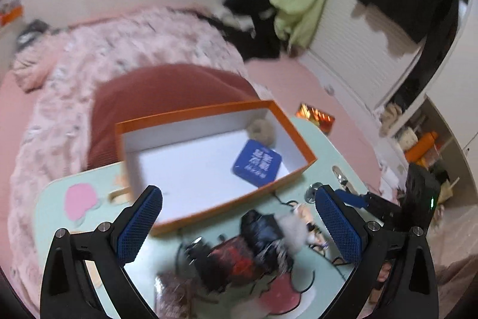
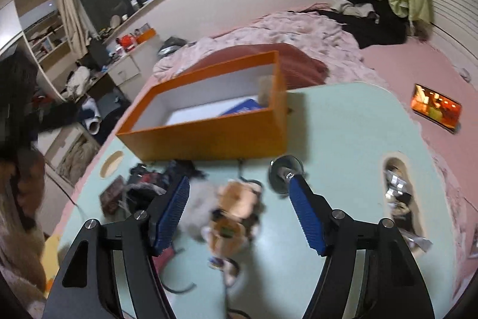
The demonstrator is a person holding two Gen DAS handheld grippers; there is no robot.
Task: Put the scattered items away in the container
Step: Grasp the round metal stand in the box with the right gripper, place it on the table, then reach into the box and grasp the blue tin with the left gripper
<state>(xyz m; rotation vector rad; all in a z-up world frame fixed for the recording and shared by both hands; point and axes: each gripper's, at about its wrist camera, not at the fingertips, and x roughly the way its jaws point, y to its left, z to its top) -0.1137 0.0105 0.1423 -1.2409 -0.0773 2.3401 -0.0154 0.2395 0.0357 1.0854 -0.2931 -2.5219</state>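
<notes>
An orange box [image 1: 301, 145] with a white inside stands on the pale green table [image 1: 53, 199]; it also shows in the right wrist view [image 2: 209, 133]. Inside lie a blue card pack [image 1: 257, 163] and a beige fluffy ball [image 1: 263, 129]. My left gripper [image 1: 239, 196] is open and empty above a blurred pile of dark items [image 1: 239, 253] in front of the box. My right gripper [image 2: 239, 181] is open and empty over a plush toy keychain [image 2: 236, 205] with white fluff. A round metal piece [image 2: 285, 169] lies by its right fingertip.
The table stands on a bed with a pink quilt [image 1: 119, 50] and a red pillow [image 1: 167, 88]. A lit phone [image 2: 436, 108] lies on the pink sheet at right. Silver wrappers [image 2: 397, 193] sit in the table's slot. Dark cords trail near the table's front edge.
</notes>
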